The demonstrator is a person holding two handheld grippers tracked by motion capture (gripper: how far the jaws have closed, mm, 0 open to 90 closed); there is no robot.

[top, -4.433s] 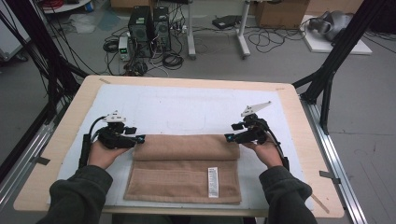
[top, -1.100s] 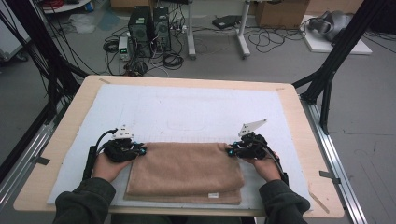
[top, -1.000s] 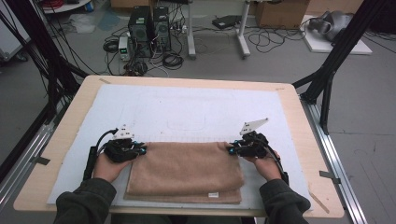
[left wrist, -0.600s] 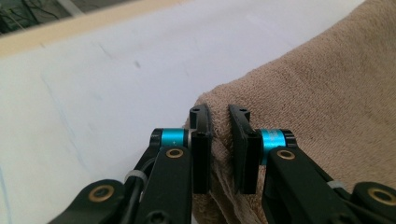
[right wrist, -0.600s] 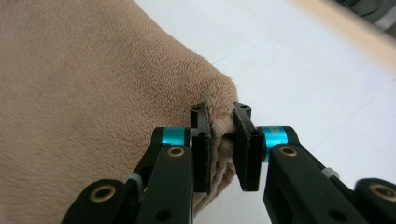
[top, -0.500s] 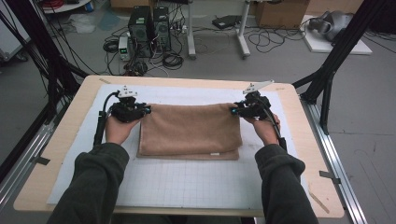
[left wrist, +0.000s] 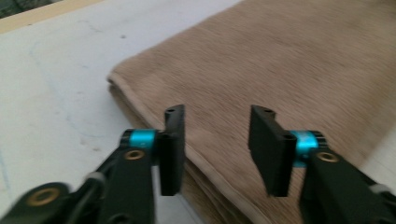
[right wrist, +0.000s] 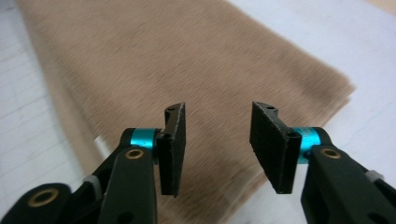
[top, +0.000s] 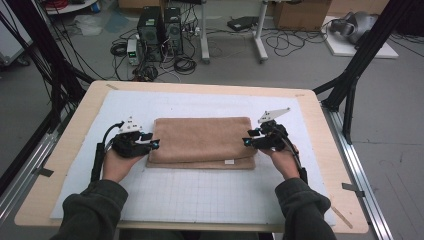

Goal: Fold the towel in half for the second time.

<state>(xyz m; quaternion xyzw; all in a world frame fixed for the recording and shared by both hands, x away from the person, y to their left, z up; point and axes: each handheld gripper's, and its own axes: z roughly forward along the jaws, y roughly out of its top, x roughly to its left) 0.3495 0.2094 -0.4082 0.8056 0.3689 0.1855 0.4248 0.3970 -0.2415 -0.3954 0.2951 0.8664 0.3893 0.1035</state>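
A tan towel [top: 202, 140] lies folded in a flat rectangle on the white grid mat [top: 200, 200], with a small white label [top: 230, 161] at its near edge. My left gripper [top: 152, 144] hovers at the towel's left end, the right gripper [top: 246, 141] at its right end. In the left gripper view the black jaws [left wrist: 217, 144] stand apart above the towel's hemmed corner [left wrist: 140, 93]. In the right gripper view the jaws [right wrist: 217, 144] also stand apart over the towel [right wrist: 140, 60]. Both pairs of jaws have just been opening, with nothing between them.
The mat covers a wooden table [top: 65, 150] with bare rims on all sides. Black frame legs [top: 350, 85] stand beyond the right corner. Computer towers [top: 160, 27] and cables sit on the floor behind the table.
Both grippers carried the towel away from the person, then let go and drew back to its left and right ends. The towel now lies farther up the mat.
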